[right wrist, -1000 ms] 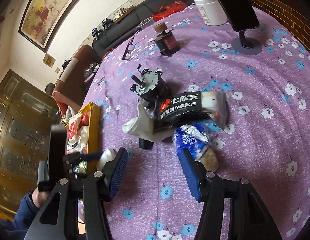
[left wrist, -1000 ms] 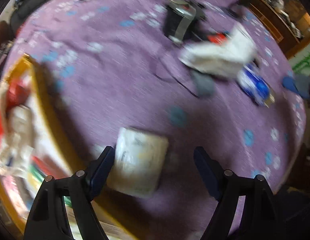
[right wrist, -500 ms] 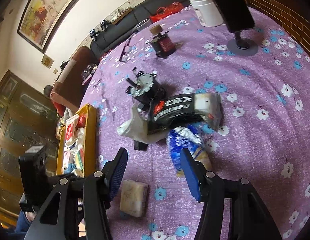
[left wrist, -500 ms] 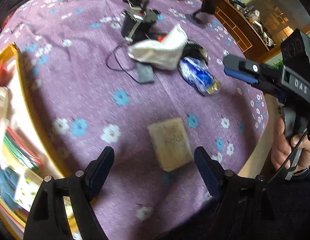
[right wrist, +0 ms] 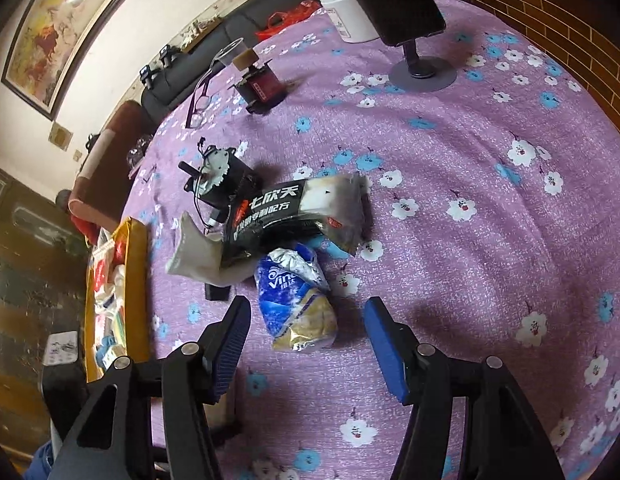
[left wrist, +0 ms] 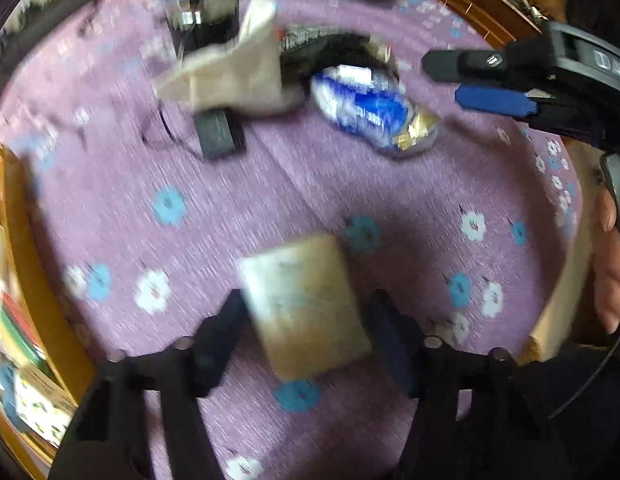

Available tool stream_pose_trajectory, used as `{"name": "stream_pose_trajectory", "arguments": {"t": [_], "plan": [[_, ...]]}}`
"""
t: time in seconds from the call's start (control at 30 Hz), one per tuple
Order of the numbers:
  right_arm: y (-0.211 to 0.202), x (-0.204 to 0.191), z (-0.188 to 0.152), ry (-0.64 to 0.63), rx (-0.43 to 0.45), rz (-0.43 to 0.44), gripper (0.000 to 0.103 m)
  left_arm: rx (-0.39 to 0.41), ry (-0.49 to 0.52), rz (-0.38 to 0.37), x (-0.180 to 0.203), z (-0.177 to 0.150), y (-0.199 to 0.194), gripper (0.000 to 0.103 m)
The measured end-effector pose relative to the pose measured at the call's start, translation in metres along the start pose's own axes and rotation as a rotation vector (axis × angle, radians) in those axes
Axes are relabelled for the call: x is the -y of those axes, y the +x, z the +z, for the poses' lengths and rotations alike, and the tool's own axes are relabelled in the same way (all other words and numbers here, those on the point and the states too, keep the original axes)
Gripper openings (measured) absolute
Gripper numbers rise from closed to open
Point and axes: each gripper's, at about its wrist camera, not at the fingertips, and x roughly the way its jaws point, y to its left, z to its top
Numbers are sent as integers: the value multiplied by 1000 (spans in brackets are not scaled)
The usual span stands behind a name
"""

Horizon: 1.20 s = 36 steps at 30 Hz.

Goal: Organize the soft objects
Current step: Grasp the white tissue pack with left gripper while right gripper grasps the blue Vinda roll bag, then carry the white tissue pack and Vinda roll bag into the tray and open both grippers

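Observation:
A flat tan packet [left wrist: 306, 304] lies on the purple flowered cloth between the fingers of my left gripper [left wrist: 306, 336]. Its jaws are closing around the packet, and through the blur I see no firm press of the pads. My right gripper [right wrist: 308, 312] hangs over a crumpled blue and silver tissue pack [right wrist: 294, 300]. Its jaws are opening, the pack sits in the gap, and neither pad touches it. In the left wrist view the right gripper [left wrist: 461, 82] reaches in from the upper right beside the same blue pack [left wrist: 369, 108].
A black packet with white lettering [right wrist: 294, 212], a white bag [right wrist: 198, 252], a small motor [right wrist: 222, 180] and a black box [right wrist: 218, 292] are heaped behind the blue pack. A yellow tray [right wrist: 134, 280] with several items stands at the left. A phone stand [right wrist: 421, 72] and white tub [right wrist: 345, 12] stand far back.
The left gripper has swung away from the tray, and its jaws have narrowed around the tan packet. The right gripper has come lower and closer over the blue pack, its jaws slightly wider.

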Motion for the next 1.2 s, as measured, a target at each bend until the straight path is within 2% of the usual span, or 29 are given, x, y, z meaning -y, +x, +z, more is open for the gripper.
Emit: {"name": "stream_pose_trajectory", "arguments": {"t": [0.03,0.13,0.23,0.4,0.5,0.63,0.73,0.87,0.97,1.2], "plan": [[2,-2,1,-14,-5,0,64,6,7,23,0,-1,0,45],[9,-9,5,-63,-17,-10,65,23,-16,32,-7,-3,-1,44],[20,-17,7,-108,-33,-24,66,42,-33,74,-18,-7,-5,44],[47,-26,7,-181,-94,-64,66,53,-49,95,-24,-11,-6,44],[56,-26,0,-221,-135,-84,46,54,-44,99,-19,-7,-2,45],[45,-30,-8,-270,-108,-99,42,70,-56,93,-14,0,1,44],[34,-32,-14,-272,-92,-92,42,111,-60,100,-14,1,-7,43],[22,-39,-23,-287,-70,-47,42,159,-61,108,-12,5,-18,43],[15,-47,-30,-309,-56,-15,42,177,-59,125,-13,6,-22,43],[12,-63,-40,-349,-48,-1,42,238,-59,185,-18,6,-38,43]]}}
